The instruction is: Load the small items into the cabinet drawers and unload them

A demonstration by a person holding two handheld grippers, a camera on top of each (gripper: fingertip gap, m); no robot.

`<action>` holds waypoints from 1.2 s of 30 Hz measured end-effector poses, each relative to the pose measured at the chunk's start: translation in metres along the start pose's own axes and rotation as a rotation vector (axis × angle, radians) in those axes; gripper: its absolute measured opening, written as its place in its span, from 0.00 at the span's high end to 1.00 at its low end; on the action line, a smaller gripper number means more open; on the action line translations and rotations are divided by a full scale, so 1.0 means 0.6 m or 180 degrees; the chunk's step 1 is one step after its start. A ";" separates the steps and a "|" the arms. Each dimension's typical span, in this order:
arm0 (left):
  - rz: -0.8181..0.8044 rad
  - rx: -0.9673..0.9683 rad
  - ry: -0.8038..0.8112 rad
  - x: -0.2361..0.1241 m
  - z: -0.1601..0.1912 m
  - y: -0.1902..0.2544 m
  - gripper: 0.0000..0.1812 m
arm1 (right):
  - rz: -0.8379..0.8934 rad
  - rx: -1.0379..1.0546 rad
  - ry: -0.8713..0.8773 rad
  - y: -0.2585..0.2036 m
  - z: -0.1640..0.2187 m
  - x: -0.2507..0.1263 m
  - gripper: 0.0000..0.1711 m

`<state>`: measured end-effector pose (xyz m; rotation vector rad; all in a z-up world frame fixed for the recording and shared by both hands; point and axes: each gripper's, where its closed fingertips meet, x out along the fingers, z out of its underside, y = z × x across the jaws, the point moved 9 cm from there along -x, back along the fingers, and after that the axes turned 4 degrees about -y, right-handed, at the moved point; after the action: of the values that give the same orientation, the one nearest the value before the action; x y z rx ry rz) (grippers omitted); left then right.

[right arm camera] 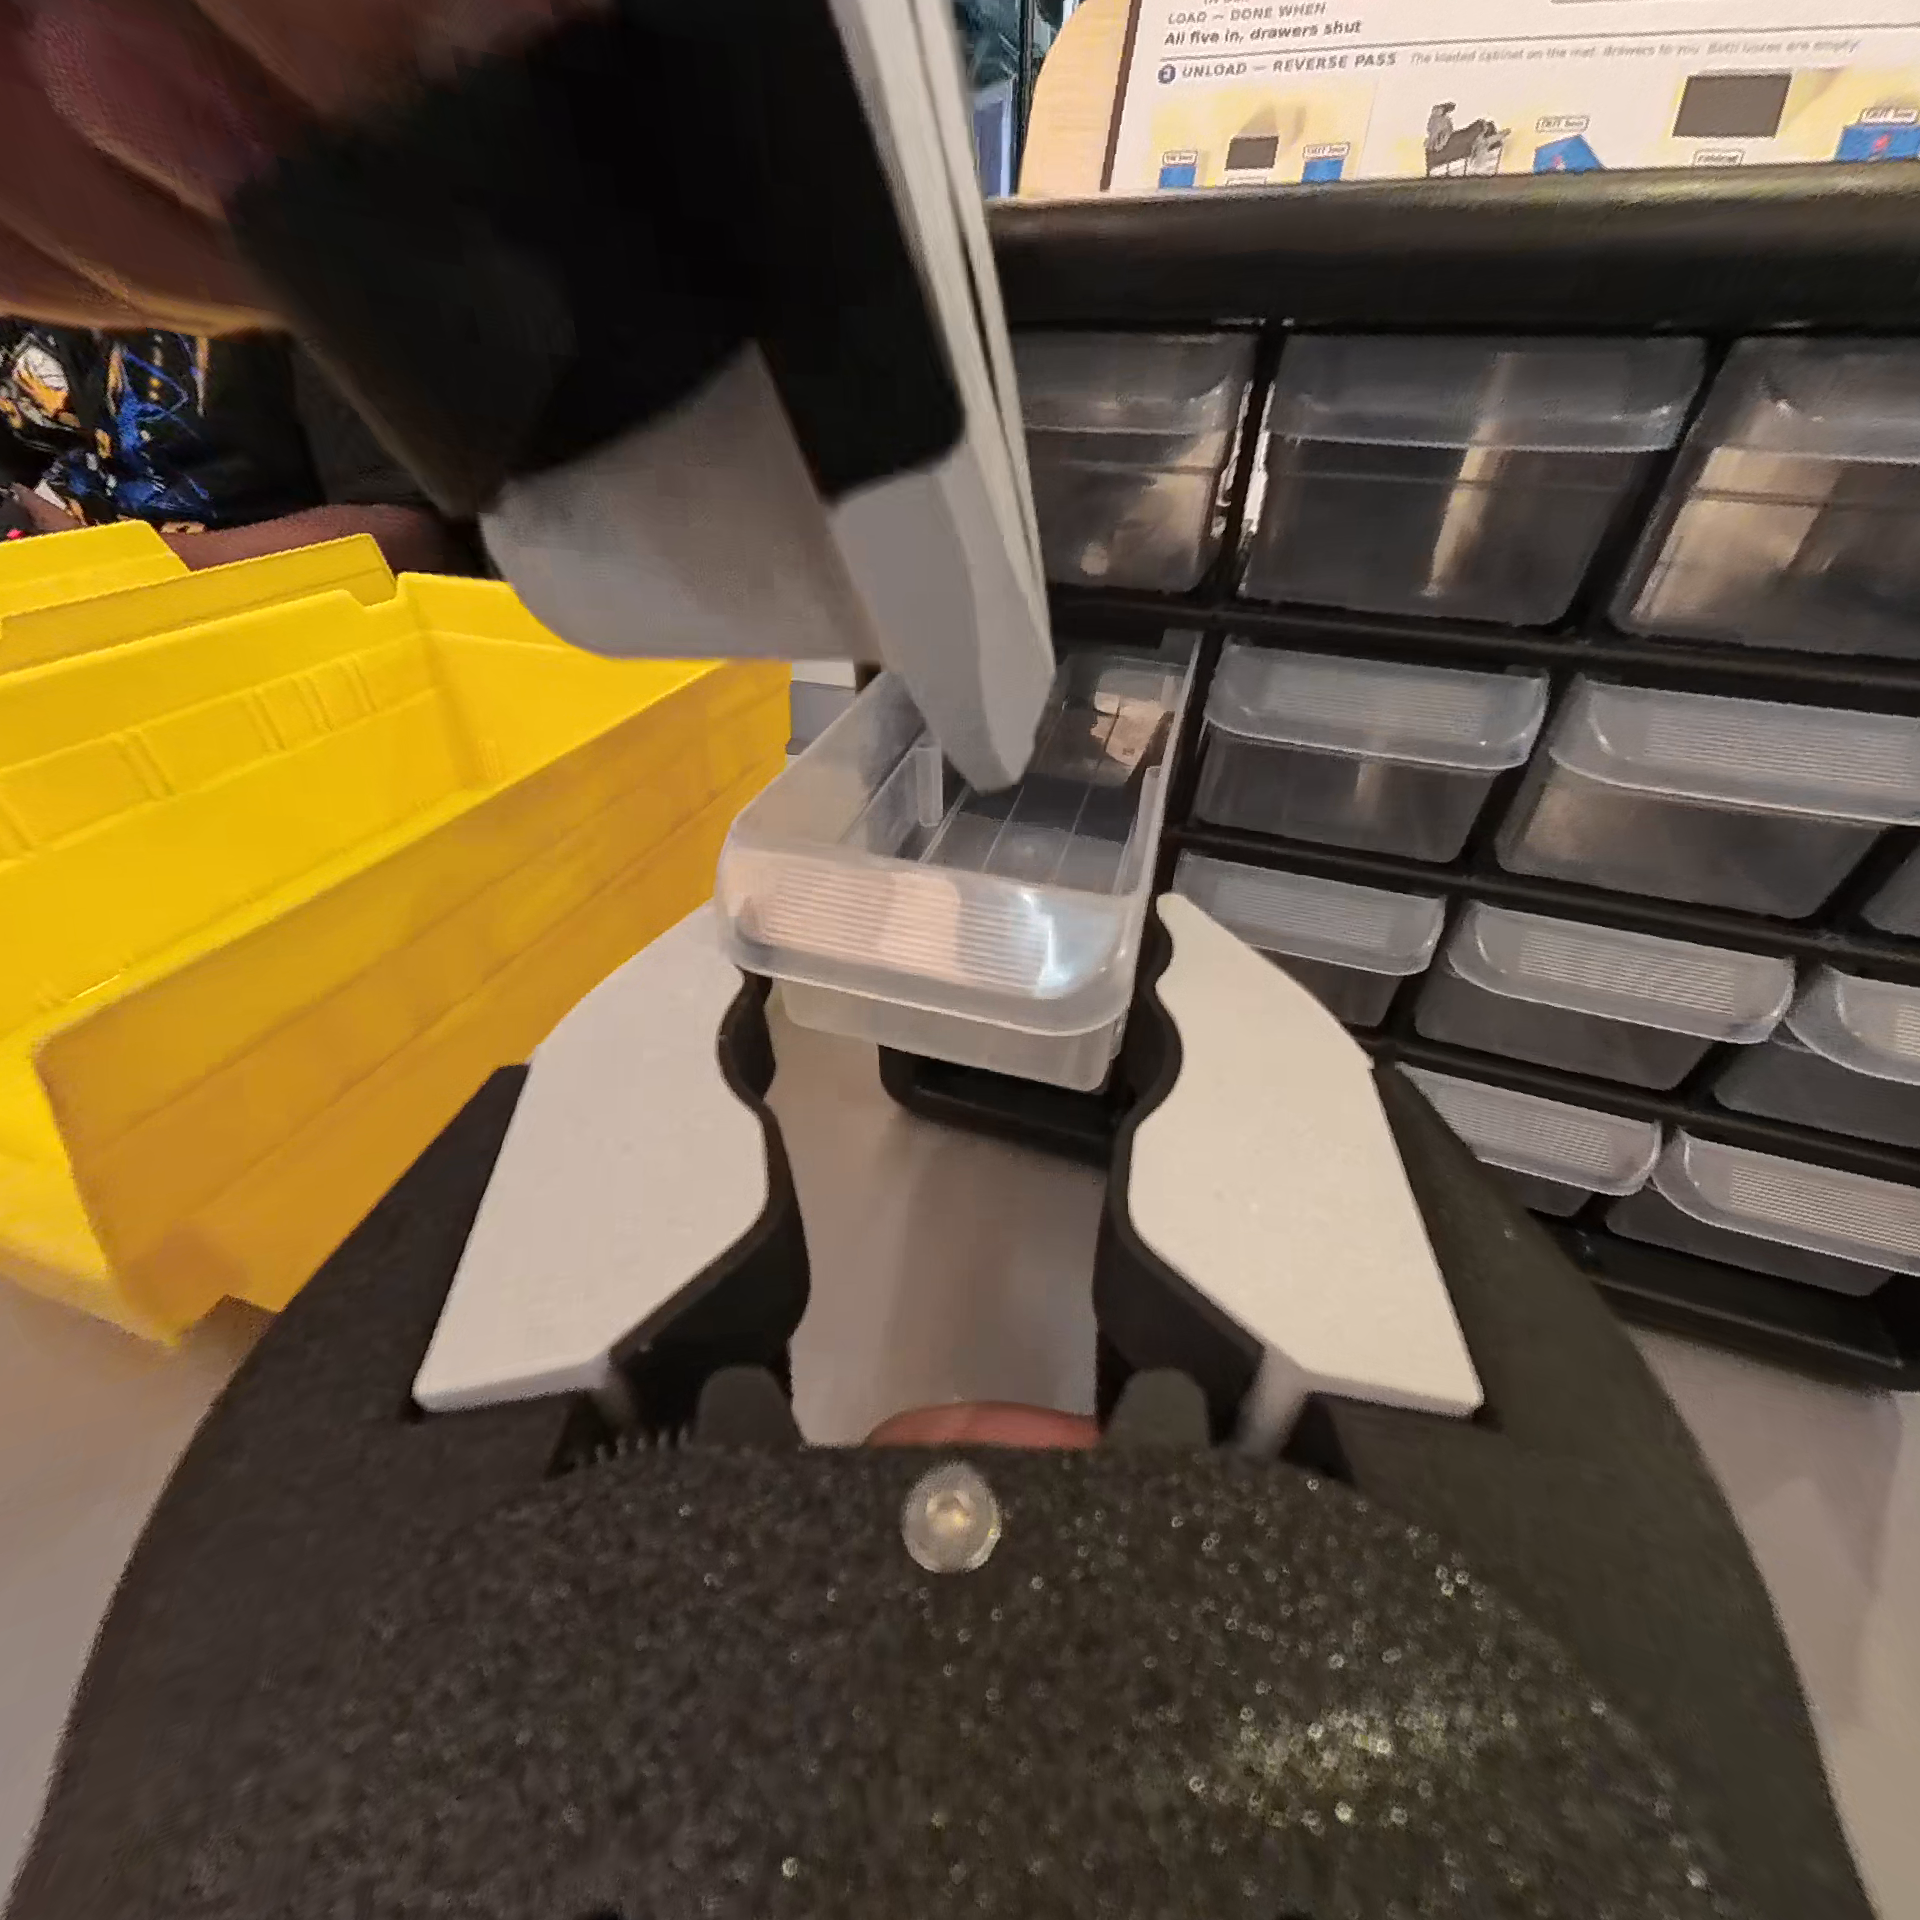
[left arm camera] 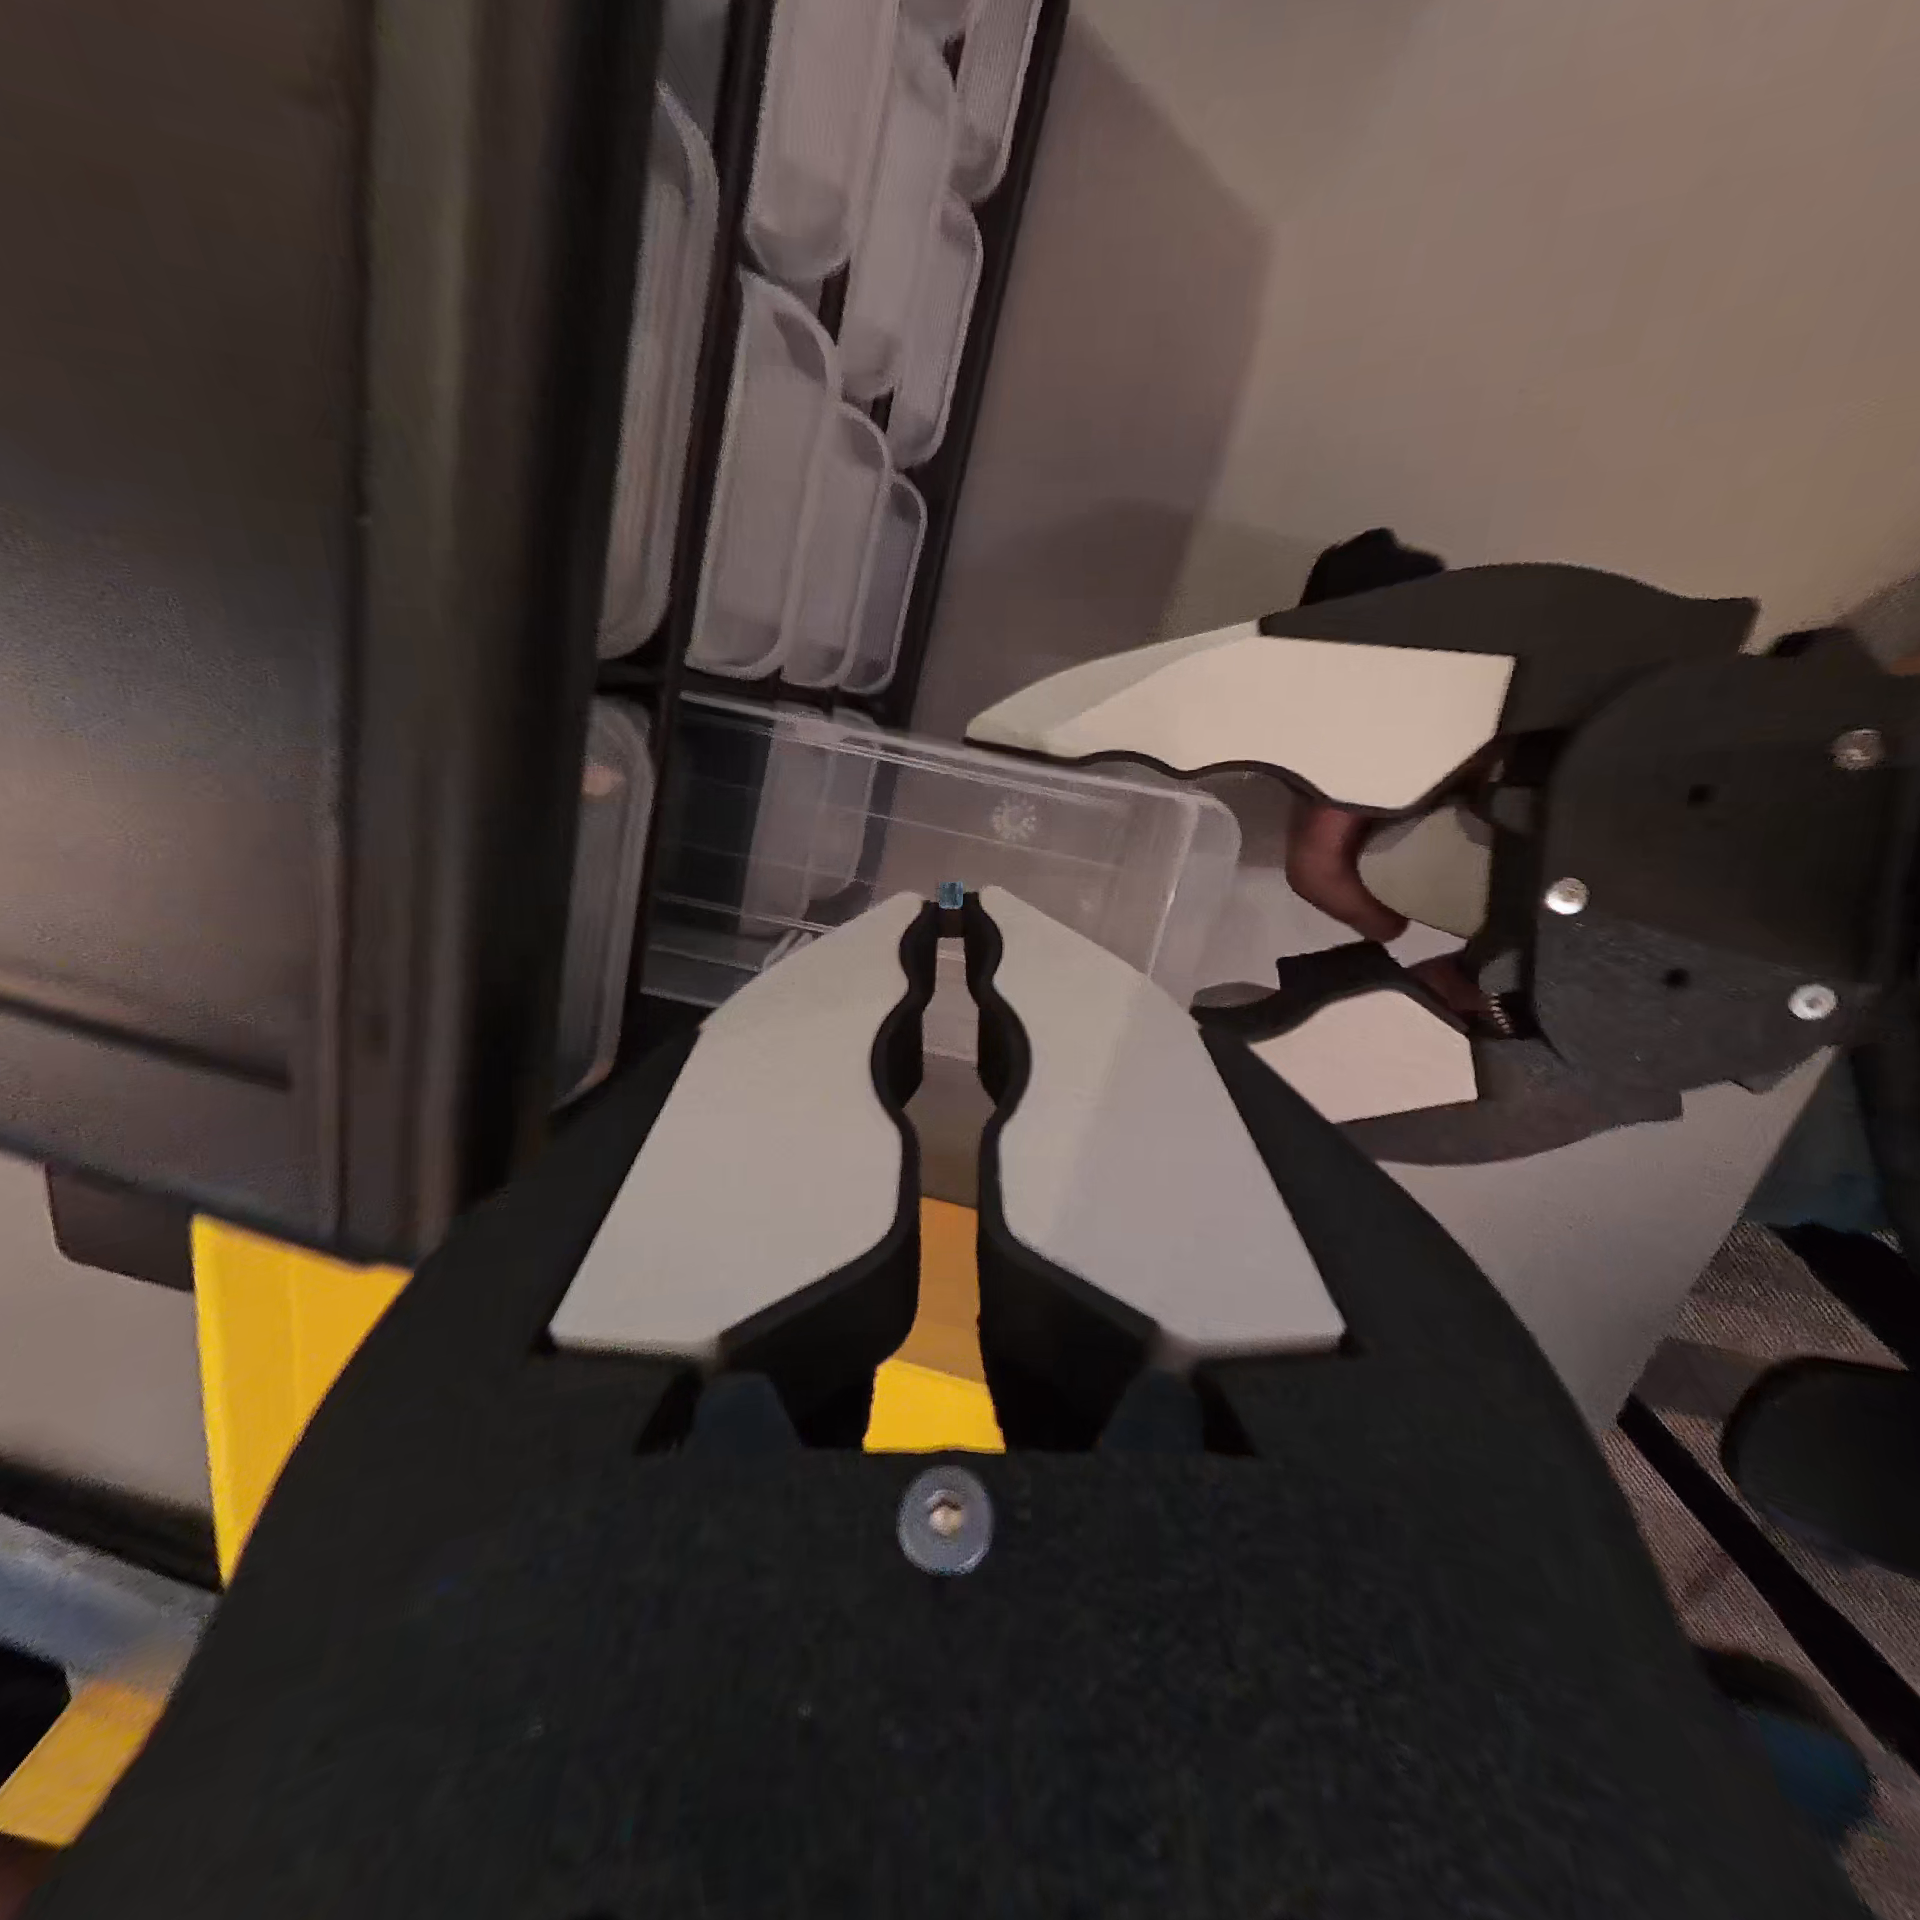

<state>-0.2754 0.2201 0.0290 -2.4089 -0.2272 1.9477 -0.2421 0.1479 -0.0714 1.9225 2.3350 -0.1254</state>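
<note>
A clear plastic drawer is pulled out of the black cabinet, in the left column. My left gripper is shut on a tiny blue item at its tips. In the right wrist view the left gripper comes down from above with its tips inside the drawer. My right gripper is open, its fingers close on either side of the drawer's front; I cannot tell if they touch it. In the left wrist view the drawer sticks out sideways and the right gripper straddles its end.
A yellow bin stands left of the cabinet on the pale table; it also shows under my left gripper. The other clear drawers are shut. An instruction sheet stands behind the cabinet. My two grippers' fingertips are within a few centimetres of each other. It is some 9 cm from my left tips to the black cabinet.
</note>
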 end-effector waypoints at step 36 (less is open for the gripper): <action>-0.0258 -0.0127 -0.0764 -0.013 -0.026 0.007 0.87 | 0.0004 -0.0025 -0.0043 -0.003 0.003 -0.009 0.61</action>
<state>-0.2613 0.2162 0.0396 -2.1464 -0.3679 2.2120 -0.2430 0.1419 -0.0723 1.9136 2.3220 -0.1288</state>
